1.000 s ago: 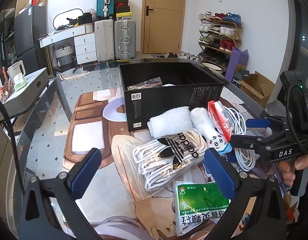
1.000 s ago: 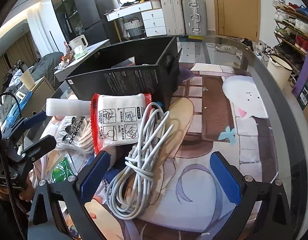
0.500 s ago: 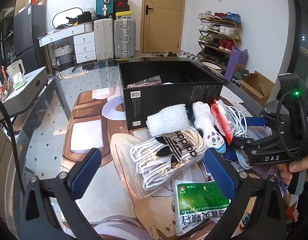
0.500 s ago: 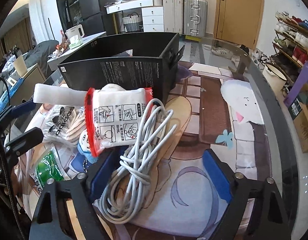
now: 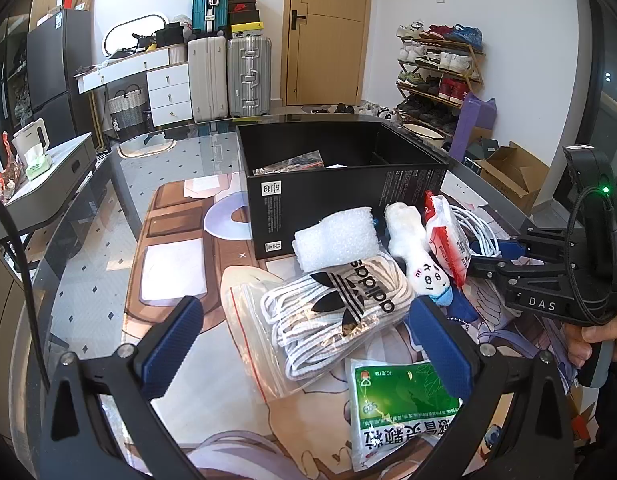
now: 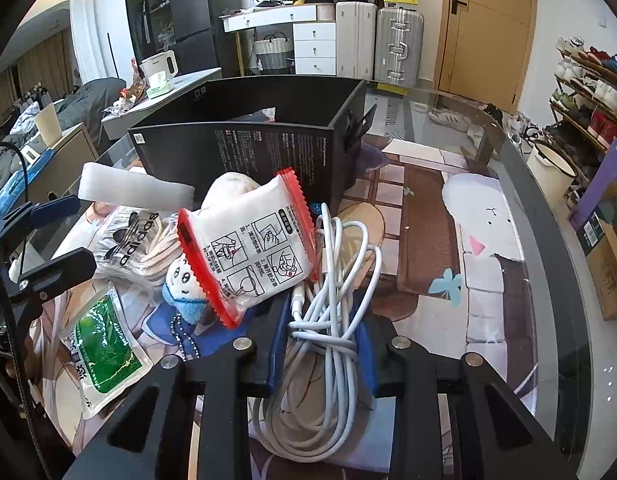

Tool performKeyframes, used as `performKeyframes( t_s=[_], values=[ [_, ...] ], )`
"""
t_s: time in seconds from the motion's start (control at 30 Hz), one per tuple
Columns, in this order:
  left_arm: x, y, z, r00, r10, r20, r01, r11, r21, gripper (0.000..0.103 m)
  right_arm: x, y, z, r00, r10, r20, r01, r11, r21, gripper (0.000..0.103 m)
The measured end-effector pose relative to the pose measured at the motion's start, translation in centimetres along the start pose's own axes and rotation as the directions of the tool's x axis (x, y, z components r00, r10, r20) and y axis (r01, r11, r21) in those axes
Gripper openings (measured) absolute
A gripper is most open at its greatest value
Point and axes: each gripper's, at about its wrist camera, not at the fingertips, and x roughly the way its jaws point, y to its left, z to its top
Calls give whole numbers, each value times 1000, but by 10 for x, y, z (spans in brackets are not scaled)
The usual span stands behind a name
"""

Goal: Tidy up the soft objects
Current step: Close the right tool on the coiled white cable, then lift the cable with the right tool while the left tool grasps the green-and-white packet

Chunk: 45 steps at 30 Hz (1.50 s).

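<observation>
A coiled white cable point(image 6: 332, 312) lies on the printed mat, and my right gripper point(image 6: 322, 346) is closing on it, its blue pads pressing the bundle from both sides. A red-edged white packet point(image 6: 252, 248) leans on a small plush toy point(image 6: 184, 284) just left of the cable. My left gripper point(image 5: 304, 340) hovers open above a zip bag of white laces with an adidas sock point(image 5: 340, 304) on top, touching nothing. A white foam roll point(image 5: 336, 238) rests against the open black box point(image 5: 340, 200). A green packet point(image 5: 400, 400) lies nearest me.
The glass table's curved rim point(image 6: 548, 216) runs along the right, with a cardboard box point(image 6: 612, 264) on the floor beyond. A clear bag point(image 5: 292, 164) sits inside the black box. Suitcases, a desk and a shoe rack stand behind. Bare mat point(image 6: 468, 240) lies right of the cable.
My right gripper's jaws went from wide open to closed on the cable coil, and the view rolled a little. The red-edged packet tipped up. My left gripper has not moved.
</observation>
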Motion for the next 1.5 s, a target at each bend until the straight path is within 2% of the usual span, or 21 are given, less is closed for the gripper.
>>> performKeyframes(
  t_s=[0.43,0.8,1.3,1.5],
  values=[
    [-2,-2,-2,1000,-7,5,7,1000,15,103,-41,-6,8,988,-7,153,4,1000,18,30],
    [-17,-17,-12,998,-70,-6,70,996,61,103,-65,-2,15,978,18,210,-20,1000,4,30],
    [-11,-45,-28,986,-115,-119,131,982,138,103,-70,5,14,973,41,226,-38,999,-15,30],
    [-1,-54,-38,979,-93,-181,124,977,172,101,-71,5,13,973,41,226,-38,999,-16,30]
  ],
)
